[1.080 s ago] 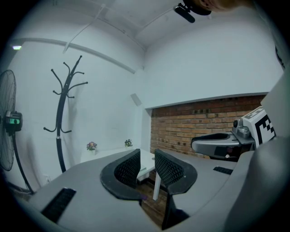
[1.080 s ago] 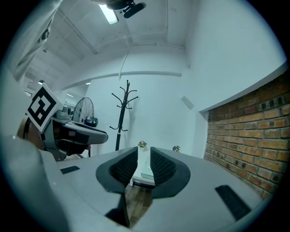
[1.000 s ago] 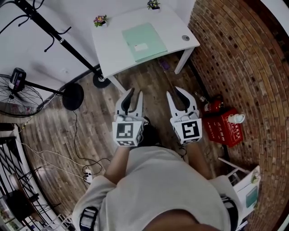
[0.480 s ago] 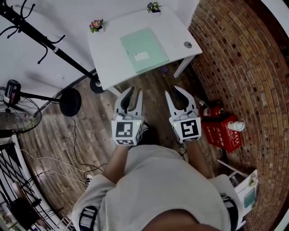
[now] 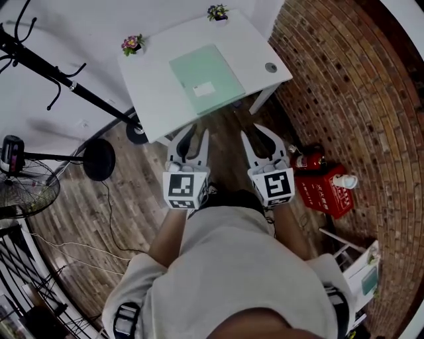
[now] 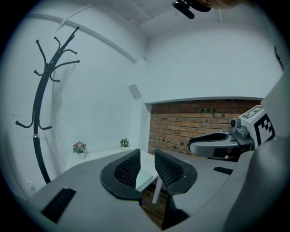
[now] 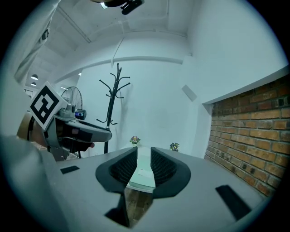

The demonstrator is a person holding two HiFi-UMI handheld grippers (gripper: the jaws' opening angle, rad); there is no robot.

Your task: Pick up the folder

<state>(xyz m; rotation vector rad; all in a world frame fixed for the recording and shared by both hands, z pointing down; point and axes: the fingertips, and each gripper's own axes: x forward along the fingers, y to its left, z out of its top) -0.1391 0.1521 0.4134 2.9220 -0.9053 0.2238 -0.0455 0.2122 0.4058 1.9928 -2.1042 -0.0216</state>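
Note:
A pale green folder [image 5: 207,78] with a small white label lies flat on the white table [image 5: 149,86] ahead of me. Both grippers are held side by side over the wooden floor, just short of the table's near edge. My left gripper [image 5: 197,136] and right gripper [image 5: 254,134] each stand open a little, with nothing between the jaws. In the left gripper view the folder's near corner [image 6: 146,177] shows through the gap of the gripper [image 6: 147,164]. In the right gripper view the folder [image 7: 142,174] lies straight ahead of the gripper [image 7: 144,158].
Two small flower pots [image 5: 132,44] [image 5: 216,12] stand at the table's far edge, and a round grommet [image 5: 270,67] at its right. A black coat stand [image 5: 59,73] and a fan [image 5: 20,179] are left. A red crate [image 5: 324,192] and fire extinguisher [image 5: 308,159] sit by the brick wall [image 5: 358,79].
The person has walked toward the table, so both grippers are now close to its near edge. The gaps between the jaws look the same.

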